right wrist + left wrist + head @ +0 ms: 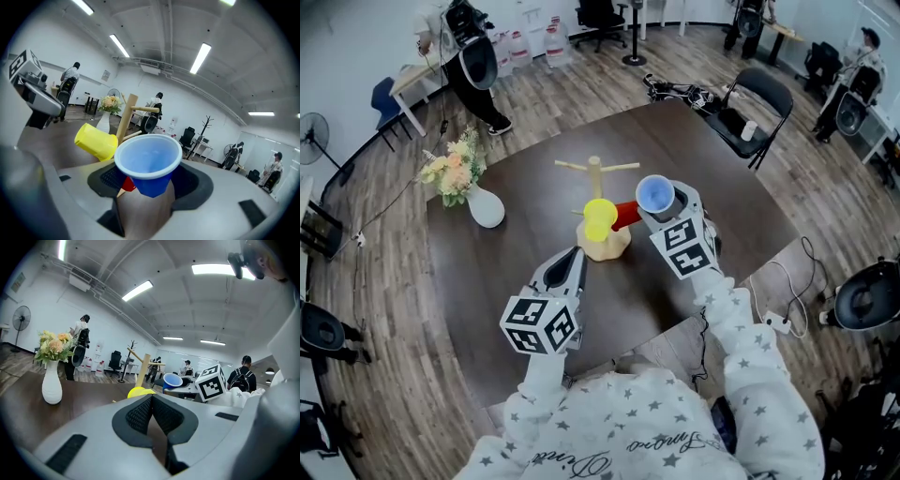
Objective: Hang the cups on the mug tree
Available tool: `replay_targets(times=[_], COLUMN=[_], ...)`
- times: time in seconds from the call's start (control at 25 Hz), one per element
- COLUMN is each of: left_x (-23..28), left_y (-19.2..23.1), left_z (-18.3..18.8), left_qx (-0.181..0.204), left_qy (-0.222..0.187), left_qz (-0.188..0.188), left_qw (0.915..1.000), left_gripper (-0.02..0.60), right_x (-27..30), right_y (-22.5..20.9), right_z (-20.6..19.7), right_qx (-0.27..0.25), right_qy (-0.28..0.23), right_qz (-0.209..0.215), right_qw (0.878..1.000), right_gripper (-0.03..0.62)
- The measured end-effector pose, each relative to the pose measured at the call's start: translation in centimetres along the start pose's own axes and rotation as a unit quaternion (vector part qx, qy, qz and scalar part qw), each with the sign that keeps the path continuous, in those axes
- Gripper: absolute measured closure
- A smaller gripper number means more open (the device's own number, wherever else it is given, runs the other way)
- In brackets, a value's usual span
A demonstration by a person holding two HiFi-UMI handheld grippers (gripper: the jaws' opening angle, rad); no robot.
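The wooden mug tree (594,176) stands mid-table on its round base (606,246). A yellow cup (600,217) hangs on a low peg, and a red cup (626,214) hangs beside it on the right. My right gripper (666,206) is shut on a blue cup (654,195), mouth toward me, just right of the tree. In the right gripper view the blue cup (147,164) fills the jaws, with the yellow cup (96,139) and tree pole (125,117) behind it. My left gripper (570,262) hovers near the base, shut and empty; its pads (140,413) meet.
A white vase of flowers (484,208) stands on the dark table (487,281) to the left. A folding chair (752,101) sits beyond the far right corner. People and office chairs are further off around the room.
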State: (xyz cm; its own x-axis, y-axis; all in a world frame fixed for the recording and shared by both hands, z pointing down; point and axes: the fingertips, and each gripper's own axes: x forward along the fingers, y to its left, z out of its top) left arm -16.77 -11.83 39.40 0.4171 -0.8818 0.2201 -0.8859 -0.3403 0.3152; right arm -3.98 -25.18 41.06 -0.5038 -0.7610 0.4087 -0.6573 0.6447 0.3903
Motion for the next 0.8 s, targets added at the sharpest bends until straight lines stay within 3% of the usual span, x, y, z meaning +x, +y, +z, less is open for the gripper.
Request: replay_targets(times=[0.48, 0.8], left_x=[0.0, 0.1], left_y=[0.5, 0.6], left_z=[1.7, 1.7], left_qx=[0.007, 0.0], left_qy=[0.002, 0.001], left_qz=[-0.024, -0.038], left_qw=[0.9997, 0.9993], left_gripper=[0.557, 0.557], right_x=[0.9, 1.1], right_y=[-1.7, -2.3], right_z=[3.2, 4.7], right_qx=[-0.1, -0.202], right_qy=[0.031, 0.064], right_qz=[-0.026, -0.05], right_qw=[0.994, 0.976], right_gripper=[0.298, 0.298])
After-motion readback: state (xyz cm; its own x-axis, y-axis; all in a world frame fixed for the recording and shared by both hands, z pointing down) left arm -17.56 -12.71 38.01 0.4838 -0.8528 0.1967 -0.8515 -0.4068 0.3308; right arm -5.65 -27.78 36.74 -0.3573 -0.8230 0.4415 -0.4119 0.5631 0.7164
